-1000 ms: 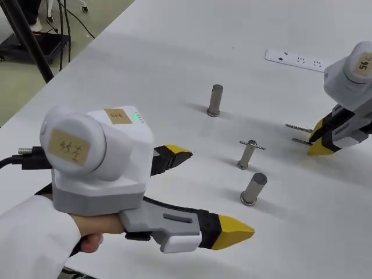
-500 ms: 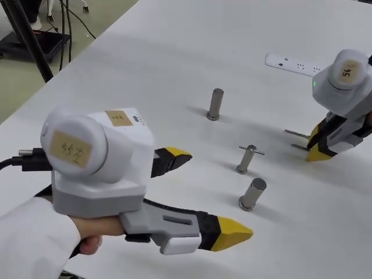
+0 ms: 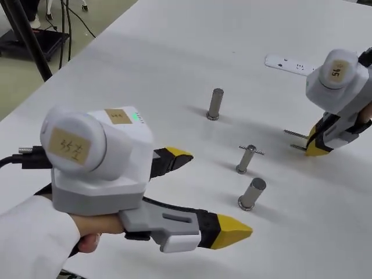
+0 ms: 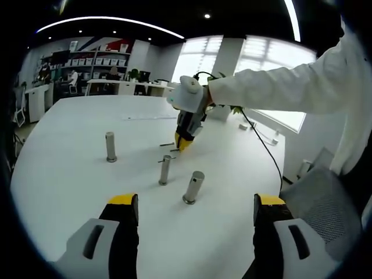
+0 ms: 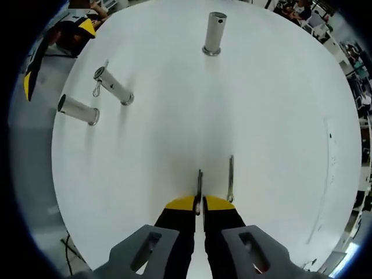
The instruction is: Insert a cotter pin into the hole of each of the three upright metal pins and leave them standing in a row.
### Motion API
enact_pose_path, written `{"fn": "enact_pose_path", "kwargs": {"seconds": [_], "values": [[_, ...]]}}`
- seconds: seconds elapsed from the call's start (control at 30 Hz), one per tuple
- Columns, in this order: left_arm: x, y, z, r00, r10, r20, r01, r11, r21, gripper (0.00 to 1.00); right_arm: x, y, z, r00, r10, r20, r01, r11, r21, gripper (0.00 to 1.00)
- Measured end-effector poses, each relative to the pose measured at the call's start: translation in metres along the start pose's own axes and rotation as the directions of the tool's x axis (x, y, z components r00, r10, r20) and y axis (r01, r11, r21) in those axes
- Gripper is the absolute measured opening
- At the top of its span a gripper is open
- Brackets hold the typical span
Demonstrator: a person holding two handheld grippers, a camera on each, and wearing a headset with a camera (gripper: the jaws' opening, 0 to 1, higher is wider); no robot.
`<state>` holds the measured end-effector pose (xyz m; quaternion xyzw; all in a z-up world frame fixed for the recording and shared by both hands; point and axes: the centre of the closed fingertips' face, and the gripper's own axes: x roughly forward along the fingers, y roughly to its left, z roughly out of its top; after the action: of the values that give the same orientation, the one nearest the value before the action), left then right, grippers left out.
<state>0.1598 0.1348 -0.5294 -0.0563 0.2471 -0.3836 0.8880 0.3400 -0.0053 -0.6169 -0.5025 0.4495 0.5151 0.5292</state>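
Observation:
Three upright metal pins stand in a row on the white table: the far pin [image 3: 215, 104], the middle pin [image 3: 246, 158] with a cotter pin through its hole, and the near pin [image 3: 252, 193]. My right gripper [image 5: 201, 203] rests its tips on the table to their right, shut on a cotter pin [image 5: 199, 189]. A second cotter pin [image 5: 231, 177] lies just beside it. In the head view the same right gripper [image 3: 317, 146] touches the two cotter pins [image 3: 295, 135]. My left gripper [image 3: 206, 195] hovers open in the foreground, nothing between its jaws, the pins [image 4: 165, 170] ahead of it.
A white power strip [image 3: 290, 63] lies at the far side of the table [image 3: 145, 64]. A dark stand leg [image 3: 26, 38] and cables are on the floor beyond the table's left edge. A sleeve [image 4: 279, 87] reaches in behind the right gripper.
The right gripper's body has leaned left and up while its tips stay at the two cotter pins. The left gripper and the three metal pins hold their places.

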Motion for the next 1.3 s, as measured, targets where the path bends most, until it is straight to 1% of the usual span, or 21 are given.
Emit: {"fn": "enact_pose_path", "kwargs": {"seconds": [0.03,0.17,0.33,0.5,0.7,0.77,0.9,0.93,0.97,1.07,1.17,1.2,1.23,1.3], "values": [[0.000,0.000,0.000,1.0000,0.001,0.000,-0.001,1.000,-0.001,0.80,0.000,0.001,0.001,0.9999,0.010,0.001,-0.010,1.000,-0.003,0.00],[0.000,0.001,0.000,1.0000,0.001,-0.001,-0.001,1.000,-0.006,0.79,0.000,-0.001,0.000,1.0000,0.006,0.004,-0.006,1.000,0.012,0.00],[0.000,0.002,0.001,1.0000,0.005,0.003,-0.005,1.000,-0.009,0.79,0.000,-0.003,0.000,0.9997,0.007,0.024,-0.009,0.998,0.068,0.00],[-0.002,0.002,0.001,1.0000,0.007,0.000,-0.007,1.000,-0.012,0.79,0.001,-0.003,0.000,0.9988,0.017,0.046,-0.020,0.998,0.054,0.00],[-0.003,0.000,0.004,0.9999,0.010,0.005,-0.010,1.000,-0.011,0.79,0.001,-0.002,0.001,0.9988,0.031,0.039,-0.032,0.999,0.043,0.00],[-0.004,0.000,0.005,0.9999,0.013,0.005,-0.013,1.000,-0.005,0.79,0.000,-0.002,0.001,0.9986,0.035,0.039,-0.037,0.998,0.052,0.00],[-0.006,0.000,0.008,0.9998,0.019,0.012,-0.019,1.000,-0.005,0.78,0.000,0.001,-0.001,0.9991,0.031,0.028,-0.033,0.998,0.048,0.00],[-0.006,0.000,0.008,0.9997,0.020,0.012,-0.020,1.000,-0.003,0.78,-0.001,0.004,-0.003,0.9991,0.038,0.019,-0.039,0.999,0.031,0.00],[-0.007,0.000,0.009,0.9997,0.022,0.012,-0.022,1.000,-0.002,0.78,-0.003,0.006,-0.003,0.9987,0.045,0.022,-0.046,0.999,0.028,0.00],[-0.008,0.001,0.012,0.9995,0.028,0.014,-0.028,1.000,0.001,0.78,-0.011,0.005,-0.004,0.9989,0.031,0.037,-0.032,0.999,0.033,0.00],[-0.010,0.004,0.015,0.9989,0.041,0.022,-0.041,0.999,-0.004,0.77,-0.019,0.004,-0.002,0.9975,0.020,0.068,-0.023,0.999,0.042,0.00],[-0.011,0.004,0.016,0.9988,0.043,0.025,-0.043,0.999,-0.005,0.77,-0.023,0.004,0.000,0.9955,0.020,0.092,-0.025,0.998,0.051,0.00],[-0.011,0.005,0.017,0.9986,0.045,0.028,-0.045,0.999,-0.004,0.77,-0.026,0.004,0.001,0.9943,0.017,0.106,-0.023,0.998,0.058,0.00],[-0.012,0.006,0.019,0.9980,0.053,0.033,-0.053,0.999,-0.005,0.77,-0.033,0.004,0.001,0.9929,0.003,0.119,-0.011,0.998,0.064,0.00]]}}
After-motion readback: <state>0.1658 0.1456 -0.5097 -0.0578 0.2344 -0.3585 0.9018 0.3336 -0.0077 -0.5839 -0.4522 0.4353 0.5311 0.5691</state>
